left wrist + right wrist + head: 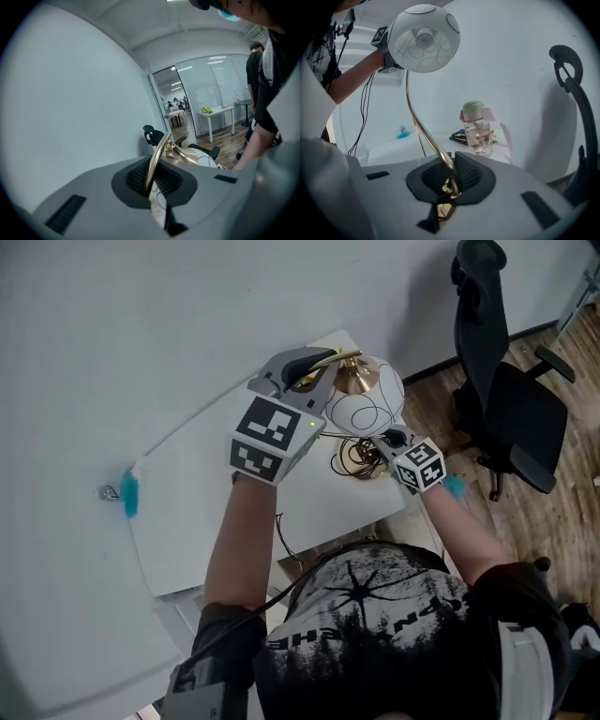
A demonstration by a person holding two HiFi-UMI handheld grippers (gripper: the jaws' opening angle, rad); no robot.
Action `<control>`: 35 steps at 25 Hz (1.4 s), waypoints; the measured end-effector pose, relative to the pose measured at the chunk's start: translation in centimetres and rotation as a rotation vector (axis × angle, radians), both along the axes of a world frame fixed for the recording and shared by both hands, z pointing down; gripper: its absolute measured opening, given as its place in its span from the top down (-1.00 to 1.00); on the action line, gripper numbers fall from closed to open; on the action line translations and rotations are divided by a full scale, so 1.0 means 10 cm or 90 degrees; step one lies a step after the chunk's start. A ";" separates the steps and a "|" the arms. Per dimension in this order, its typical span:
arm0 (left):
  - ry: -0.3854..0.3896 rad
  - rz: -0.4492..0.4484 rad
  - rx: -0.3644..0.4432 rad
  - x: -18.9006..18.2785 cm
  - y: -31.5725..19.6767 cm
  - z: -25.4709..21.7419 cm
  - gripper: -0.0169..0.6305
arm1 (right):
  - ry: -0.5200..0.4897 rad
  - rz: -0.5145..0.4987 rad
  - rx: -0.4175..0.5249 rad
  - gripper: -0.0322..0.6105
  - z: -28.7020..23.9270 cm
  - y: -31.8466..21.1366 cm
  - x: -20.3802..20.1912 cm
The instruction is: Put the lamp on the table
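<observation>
We clamp the lamp (364, 409) by its stem (410, 110) in left tongs (150, 182) and right tongs (449, 183). Risk: the thin stem could pivot in either grip, tipping the heavy shade (424, 40).

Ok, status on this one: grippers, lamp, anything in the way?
Left gripper shut on lamp stem by the shade, right gripper shut low on the stem. Lamp held over the table, not down. Bottle on table beyond, may crowd it.

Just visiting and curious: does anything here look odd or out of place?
The lamp isn't standing: it's held over the white table, clamped by its gold stem in the left hand-held gripper and right hand-held gripper. Nothing looks spilled or broken.
</observation>
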State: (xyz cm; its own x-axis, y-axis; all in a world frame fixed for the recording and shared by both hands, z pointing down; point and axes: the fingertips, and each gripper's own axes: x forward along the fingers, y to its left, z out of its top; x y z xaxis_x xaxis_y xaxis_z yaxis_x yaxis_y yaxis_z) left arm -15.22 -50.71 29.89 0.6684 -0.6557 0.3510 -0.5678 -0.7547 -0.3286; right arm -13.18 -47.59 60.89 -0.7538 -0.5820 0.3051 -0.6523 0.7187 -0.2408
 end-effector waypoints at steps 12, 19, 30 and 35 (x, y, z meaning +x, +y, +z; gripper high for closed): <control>-0.013 0.001 -0.019 -0.01 -0.16 0.14 0.90 | 0.003 -0.006 0.014 0.84 0.12 -0.08 -0.06; -0.018 -0.007 -0.034 0.13 -0.31 0.13 0.90 | 0.013 -0.029 -0.010 0.84 0.12 -0.16 0.06; -0.050 -0.015 -0.011 0.33 -0.15 0.16 0.90 | 0.052 -0.019 -0.035 0.57 0.20 -0.09 0.20; -0.065 -0.022 -0.001 0.43 -0.10 0.16 0.90 | 0.048 -0.022 -0.040 0.38 0.14 -0.02 0.37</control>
